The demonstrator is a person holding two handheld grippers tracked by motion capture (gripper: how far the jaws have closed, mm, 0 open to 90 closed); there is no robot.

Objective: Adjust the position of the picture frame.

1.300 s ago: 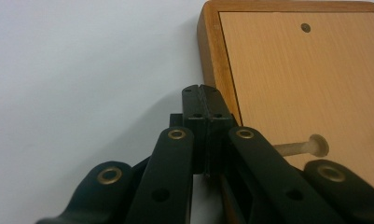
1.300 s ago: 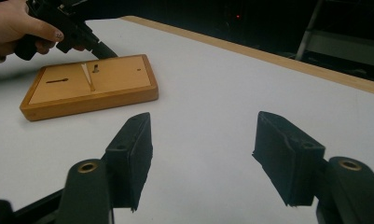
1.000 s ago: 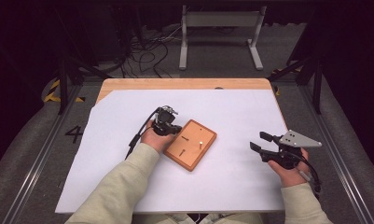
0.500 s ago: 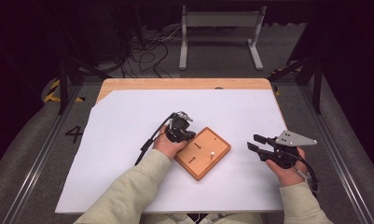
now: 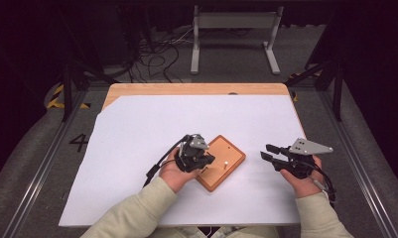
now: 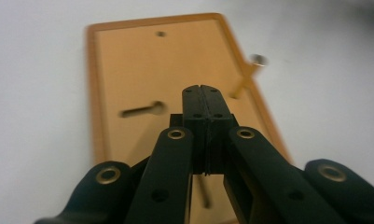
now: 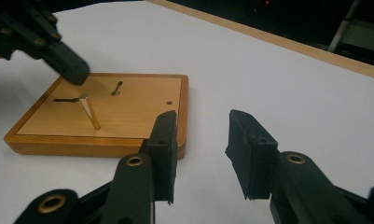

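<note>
A small orange wooden board (image 5: 230,148) lies on the white sheet near the table's front. A thin pale peg (image 5: 226,163) stands in it, leaning slightly (image 7: 89,111). My left gripper (image 5: 209,159) is shut, empty, its tips low over the board's left part (image 6: 204,88). In the left gripper view the peg (image 6: 246,78) rises right of the tips and a dark slot (image 6: 140,111) lies to their left. My right gripper (image 5: 266,154) is open just right of the board, aimed at it (image 7: 201,121). The left gripper (image 7: 65,63) hangs over the board (image 7: 138,100).
The white sheet (image 5: 137,129) covers most of a wooden table whose bare edge (image 5: 196,89) shows at the back. Dark floor, cables (image 5: 157,54) and a metal stand (image 5: 233,29) lie beyond. A small hole (image 6: 161,33) sits near the board's far end.
My left gripper has moved right and toward me, and the board has slid right and turned with it. The right gripper has drifted slightly left toward the board.
</note>
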